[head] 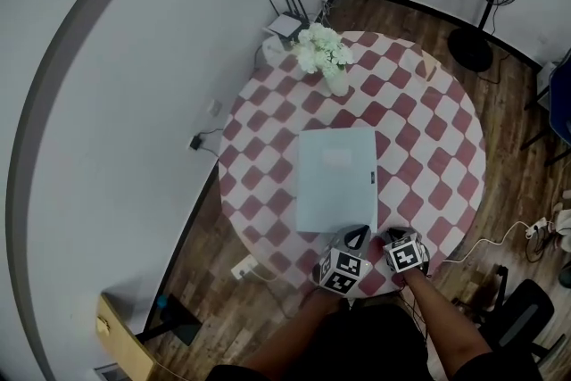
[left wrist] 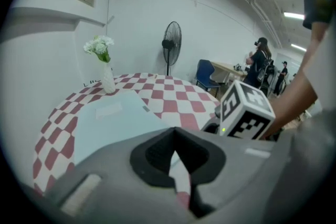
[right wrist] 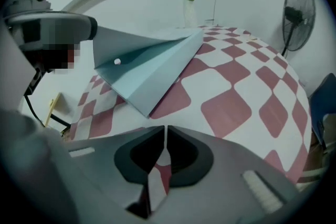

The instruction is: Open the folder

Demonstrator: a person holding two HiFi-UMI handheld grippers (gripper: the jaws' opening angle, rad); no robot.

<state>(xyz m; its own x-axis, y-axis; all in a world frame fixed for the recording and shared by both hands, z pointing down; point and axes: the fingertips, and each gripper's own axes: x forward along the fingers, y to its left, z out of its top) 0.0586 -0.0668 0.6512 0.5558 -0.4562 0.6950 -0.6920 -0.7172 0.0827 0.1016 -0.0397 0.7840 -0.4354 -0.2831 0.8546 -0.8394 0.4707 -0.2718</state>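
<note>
While the light-blue folder (head: 335,178) lies on the checkered table (head: 428,147) on the person's side of the flower vase (head: 336,83), the left gripper (head: 355,236) is clamped on its cover's corner farthest from that vase, holding the cover raised. Beside it, equally far from the vase, the right gripper (right wrist: 165,128) hovers with jaws together, empty.

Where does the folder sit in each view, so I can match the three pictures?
Head view: folder in the middle of the picture.
Left gripper view: folder at lower left.
Right gripper view: folder at upper centre-left, cover raised.
Shared landmark: vase of white flowers past its far edge.
</note>
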